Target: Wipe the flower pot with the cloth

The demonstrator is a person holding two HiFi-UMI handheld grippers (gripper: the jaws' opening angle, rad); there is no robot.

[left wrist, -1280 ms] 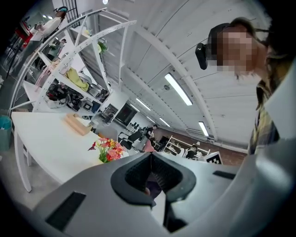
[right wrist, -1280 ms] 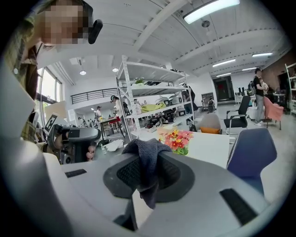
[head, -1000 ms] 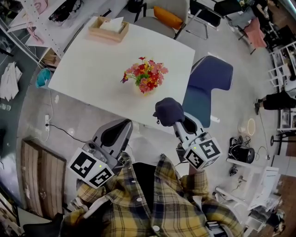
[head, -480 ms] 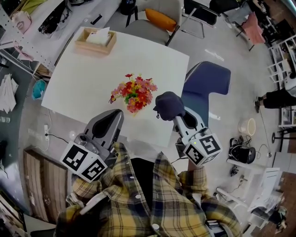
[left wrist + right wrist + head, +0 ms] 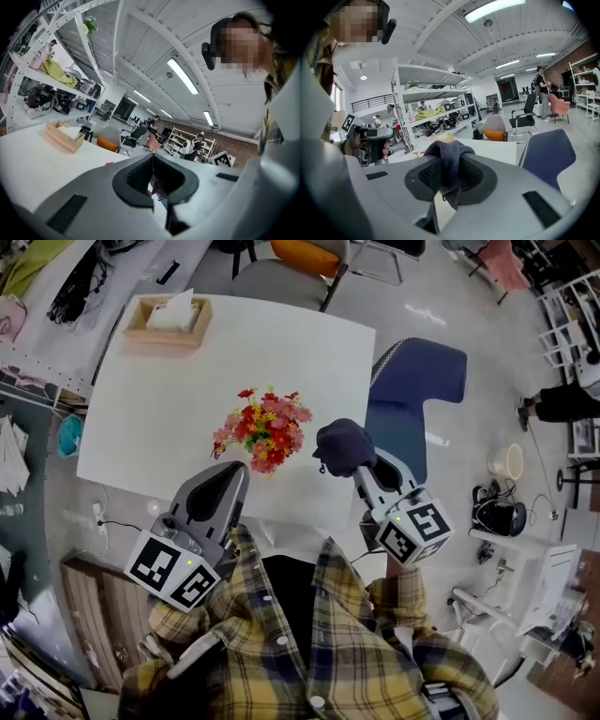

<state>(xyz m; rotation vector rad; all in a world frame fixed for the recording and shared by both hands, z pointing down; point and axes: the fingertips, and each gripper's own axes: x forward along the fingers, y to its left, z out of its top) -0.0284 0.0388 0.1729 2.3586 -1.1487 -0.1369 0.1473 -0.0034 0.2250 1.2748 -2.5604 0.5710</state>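
Observation:
The flower pot point(image 5: 262, 432), almost hidden under red, pink and yellow flowers, stands near the front edge of the white table point(image 5: 159, 399). My left gripper point(image 5: 230, 468) is shut and holds nothing, with its tip over the table's front edge just left of and below the flowers. In the left gripper view the left gripper point(image 5: 152, 157) shows its jaws closed together. My right gripper point(image 5: 352, 460) is shut on a dark blue-grey cloth point(image 5: 343, 446), just right of the flowers at the table's right edge. In the right gripper view the cloth point(image 5: 449, 152) hangs bunched over the right gripper point(image 5: 448, 164).
A wooden tissue box point(image 5: 169, 315) sits at the table's far left corner. A blue chair point(image 5: 417, 390) stands close on the right of the table, and a chair with an orange cushion point(image 5: 305, 257) stands behind it. Shelving and clutter line the left side.
Both grippers have moved forward toward the table. The left tip now reaches over the front edge beside the flowers, and the cloth is closer to the flowers' right side.

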